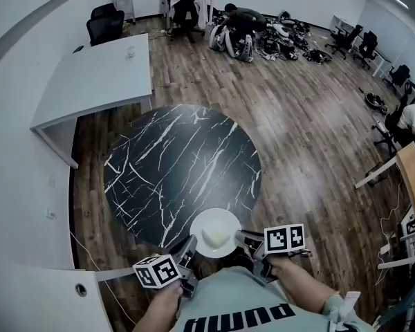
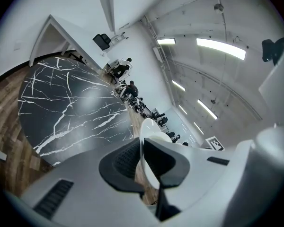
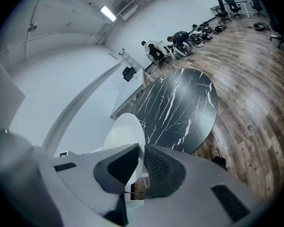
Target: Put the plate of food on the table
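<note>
Left gripper point(image 1: 190, 244) and right gripper point(image 1: 243, 239) sit closest, each clamped on an opposite rim of the white plate point(image 1: 229, 221). In each gripper view the dark pads pinch the thin rim edge-on. A pale lump of food point(image 1: 213, 235) lies in the plate's middle. The plate is held level at the near edge of the round black marble table point(image 1: 180, 164), overlapping it; whether it touches the top cannot be told. A white desk point(image 1: 97, 75) stands beyond the table's far left edge.
</note>
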